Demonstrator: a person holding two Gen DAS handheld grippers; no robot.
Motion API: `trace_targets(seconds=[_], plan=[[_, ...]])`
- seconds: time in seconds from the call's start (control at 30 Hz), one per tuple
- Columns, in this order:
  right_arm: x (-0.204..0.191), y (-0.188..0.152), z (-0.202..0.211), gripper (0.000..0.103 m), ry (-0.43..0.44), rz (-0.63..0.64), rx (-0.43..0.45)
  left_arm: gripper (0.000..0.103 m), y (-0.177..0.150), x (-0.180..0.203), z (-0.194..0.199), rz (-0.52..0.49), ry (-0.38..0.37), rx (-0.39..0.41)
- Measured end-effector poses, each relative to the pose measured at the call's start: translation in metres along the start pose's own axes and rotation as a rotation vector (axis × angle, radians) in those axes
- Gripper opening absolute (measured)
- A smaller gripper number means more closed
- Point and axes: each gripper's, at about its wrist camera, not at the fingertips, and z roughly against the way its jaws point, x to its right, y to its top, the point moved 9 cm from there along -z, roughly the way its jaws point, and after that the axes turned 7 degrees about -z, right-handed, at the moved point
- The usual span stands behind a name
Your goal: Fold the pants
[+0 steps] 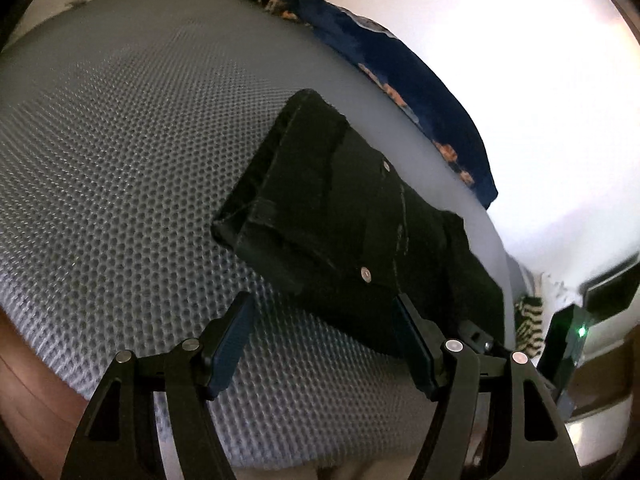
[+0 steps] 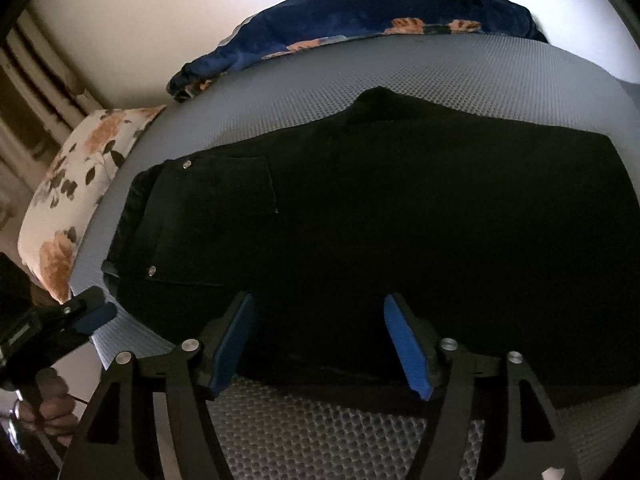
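Tilted steeply down over black pants [image 2: 400,216] on mesh mattress [image 1: 120,160]: left gripper [image 1: 324,344], right gripper [image 2: 320,344], both wide, empty.

A bedroom in a home, as shown by a bed [image 1: 120,160] covered with a grey honeycomb-mesh mattress pad, on which the black pants [image 2: 400,220] lay. A floral-print pillow [image 2: 76,192] rested at one end of the bed, and a dark blue blanket [image 2: 360,12] with orange flowers lay bunched along its far edge against a plain pale wall [image 2: 140,12].
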Motion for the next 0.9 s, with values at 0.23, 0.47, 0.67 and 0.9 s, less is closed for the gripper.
trace_targets(seconds=[0.23, 0.47, 0.67, 0.9], plan=[[0.006, 0.002, -0.001, 0.066, 0.014, -0.035, -0.004, 0.070, 0.012, -0.022, -0.012, 0.081, -0.096, 0.005], [0.003, 0.000, -0.004, 0.071, 0.007, -0.010, 0.000, 0.070, 0.036, -0.029, -0.022, 0.088, -0.127, 0.047], [0.003, 0.000, -0.005, 0.071, 0.016, -0.013, 0.006, 0.046, 0.047, -0.027, -0.031, 0.039, -0.045, 0.077], [0.007, 0.005, 0.004, 0.071, 0.031, -0.060, 0.008, 0.026, 0.058, -0.014, -0.023, 0.021, -0.015, 0.081]])
